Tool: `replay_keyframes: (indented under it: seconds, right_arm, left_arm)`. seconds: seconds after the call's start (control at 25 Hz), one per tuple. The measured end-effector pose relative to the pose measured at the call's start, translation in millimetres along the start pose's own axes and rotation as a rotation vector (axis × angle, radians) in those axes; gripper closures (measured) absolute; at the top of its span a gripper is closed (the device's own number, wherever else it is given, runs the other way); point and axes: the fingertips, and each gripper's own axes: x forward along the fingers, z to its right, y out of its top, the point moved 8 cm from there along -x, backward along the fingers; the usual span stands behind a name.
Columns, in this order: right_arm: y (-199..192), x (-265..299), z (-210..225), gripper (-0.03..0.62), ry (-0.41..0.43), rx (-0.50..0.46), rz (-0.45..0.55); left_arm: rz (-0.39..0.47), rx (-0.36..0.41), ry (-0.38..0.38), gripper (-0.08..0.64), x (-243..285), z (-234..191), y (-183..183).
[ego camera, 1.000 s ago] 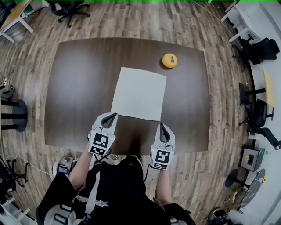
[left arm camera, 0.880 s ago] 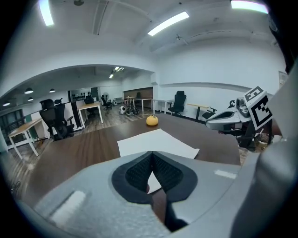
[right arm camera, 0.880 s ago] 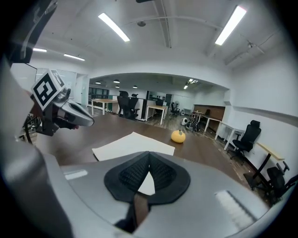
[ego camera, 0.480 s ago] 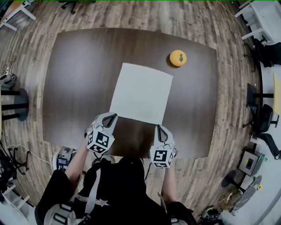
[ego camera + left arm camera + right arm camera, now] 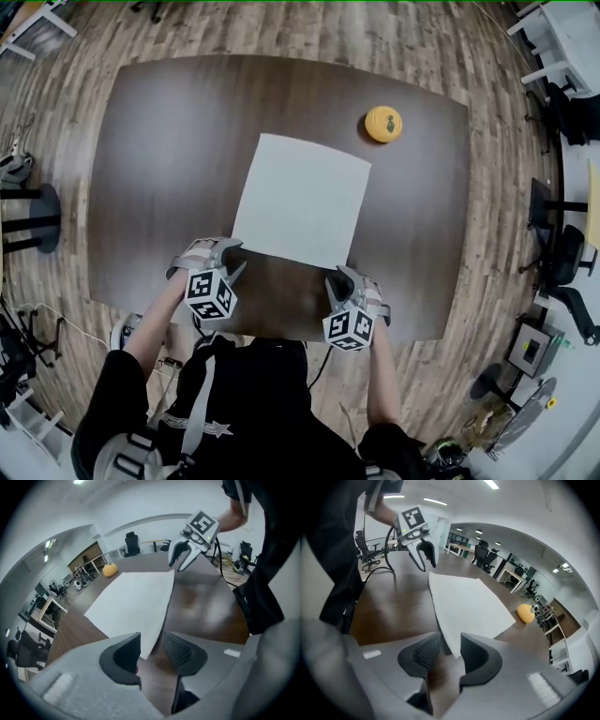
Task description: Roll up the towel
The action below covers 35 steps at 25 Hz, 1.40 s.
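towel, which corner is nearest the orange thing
The far right corner, away from the person: the orange thing sits just past it, apart from the towel. The other three corners lie further off.

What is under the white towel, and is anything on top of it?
The towel lies flat on the dark table; nothing rests on top. The part beneath is covered, so it cannot be seen.

The towel (image 5: 302, 200) looks matt cloth; the table (image 5: 159, 169), smooth dark wood.
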Motion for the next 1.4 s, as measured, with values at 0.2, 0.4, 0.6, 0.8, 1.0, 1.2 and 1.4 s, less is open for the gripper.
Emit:
replay_keyframes:
  seconds: [0.2,0.4,0.6,0.8,1.0,1.2,1.4]
  right_arm:
    - [-13.6,14.8,0.1,0.445,0.025,-0.058,-0.05]
    - [-19.3,21.9,-0.8,0.445,0.033,-0.073,-0.084]
    - [-20.5,27.6,1.7,0.456,0.009,-0.082,-0.1]
    - [-23.6,28.0,5.2,0.516,-0.019,-0.103,-0.107]
    - [-24.4,27.1,5.7,0.563,-0.041,-0.126,-0.103]
    - [-23.6,20.8,1.1,0.566,-0.052,-0.126,-0.096]
    - [-26.9,12.5,-15.9,0.568,-0.059,-0.121,-0.1]
  left_arm:
    - [-0.08,0.014,-0.008,0.37,12.5,-6.1,-19.5]
    - [-0.134,0.026,-0.009,0.37,18.2,-15.5,-26.5]
    - [-0.17,0.079,-0.017,0.408,26.6,-18.5,-28.2]
    - [-0.176,0.104,-0.015,0.487,29.9,-18.5,-25.7]
    - [-0.166,0.107,-0.003,0.506,29.0,-16.2,-24.2]
    - [-0.158,0.111,0.012,0.512,23.6,-9.7,-25.7]
    - [-0.154,0.118,0.01,0.514,15.3,6.9,-29.3]
